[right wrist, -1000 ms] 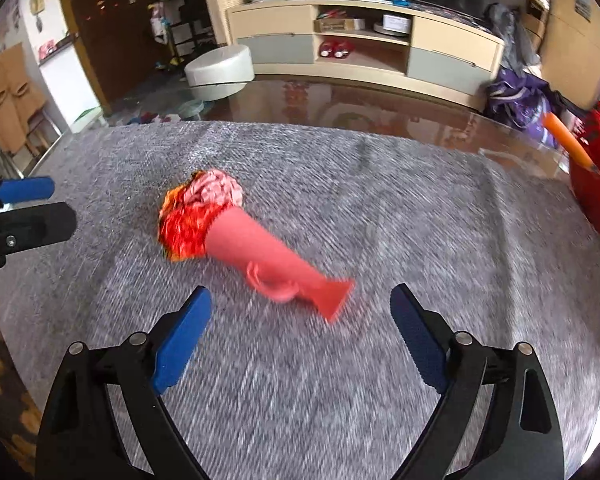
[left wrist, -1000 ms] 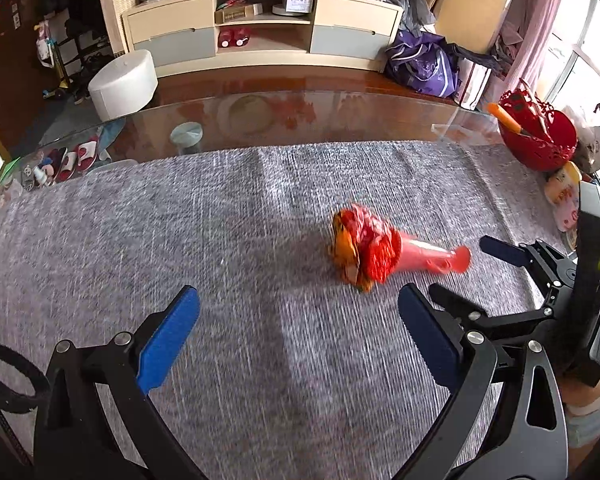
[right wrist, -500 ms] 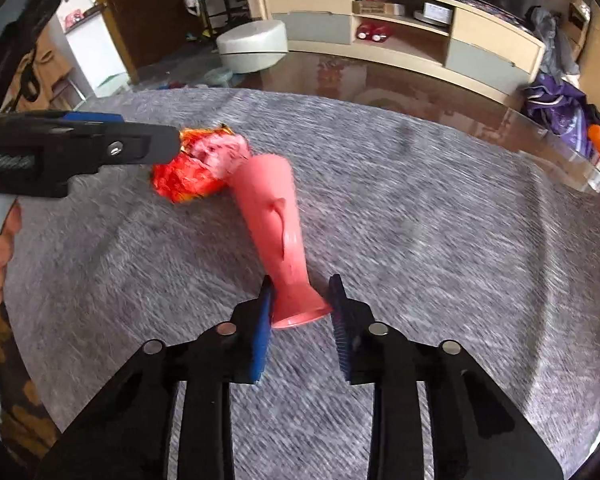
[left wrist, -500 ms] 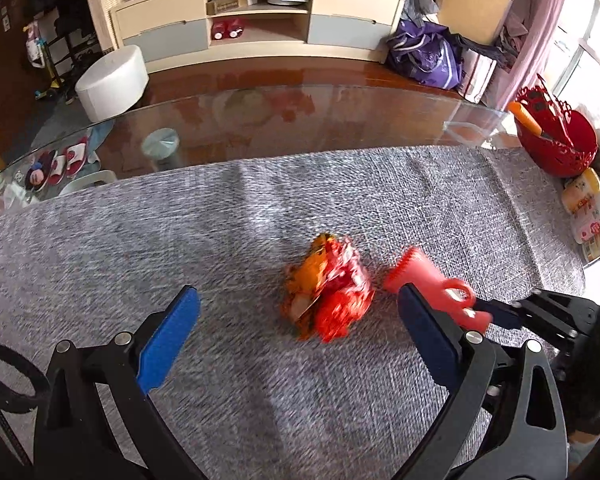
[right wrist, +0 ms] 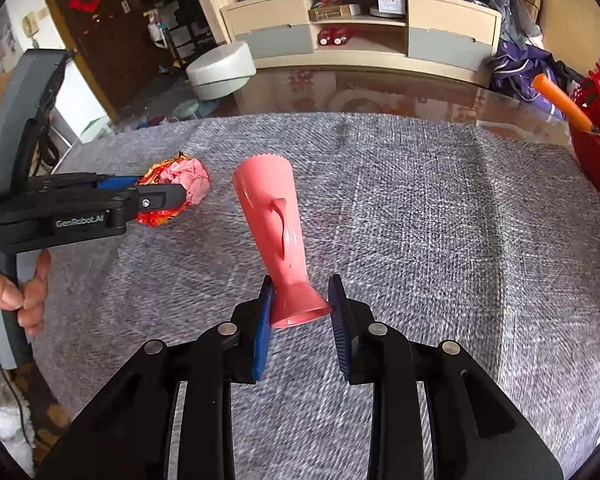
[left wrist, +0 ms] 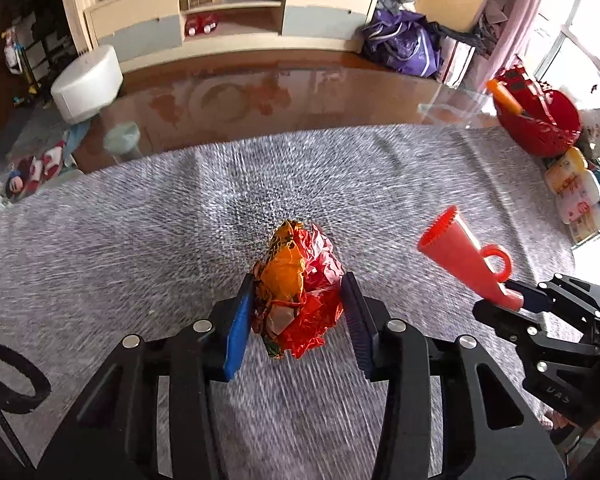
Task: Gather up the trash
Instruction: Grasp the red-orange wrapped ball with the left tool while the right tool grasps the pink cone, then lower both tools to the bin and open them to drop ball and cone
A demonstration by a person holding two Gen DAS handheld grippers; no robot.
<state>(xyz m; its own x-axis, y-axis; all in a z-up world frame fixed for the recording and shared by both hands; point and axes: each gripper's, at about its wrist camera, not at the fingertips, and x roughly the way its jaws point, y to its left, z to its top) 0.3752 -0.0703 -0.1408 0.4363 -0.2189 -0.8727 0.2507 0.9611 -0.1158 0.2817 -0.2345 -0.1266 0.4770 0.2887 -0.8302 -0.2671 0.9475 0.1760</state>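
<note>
Left gripper (left wrist: 298, 312) fingers just closed on wrapper (left wrist: 296, 292); right gripper (right wrist: 302, 320) holds cup (right wrist: 274, 224), now lifted; both ready for carrying off

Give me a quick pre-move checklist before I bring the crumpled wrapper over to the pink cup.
1. Left gripper on the crumpled wrapper: ok, its jaws have just been closing and both pads now touch the wrapper's sides.
2. Wrapper clear of the grey table cloth: cannot tell.
3. Right gripper on the pink cup: ok, clamped at the flared narrow end.
4. Cup mouth facing the wrapper: not ok, the serrated rim points away from the gripper, not toward the wrapper.
5. Path between wrapper and cup: ok, only bare cloth between them.
6. Red basket: ok, far off at the table's edge.
</note>
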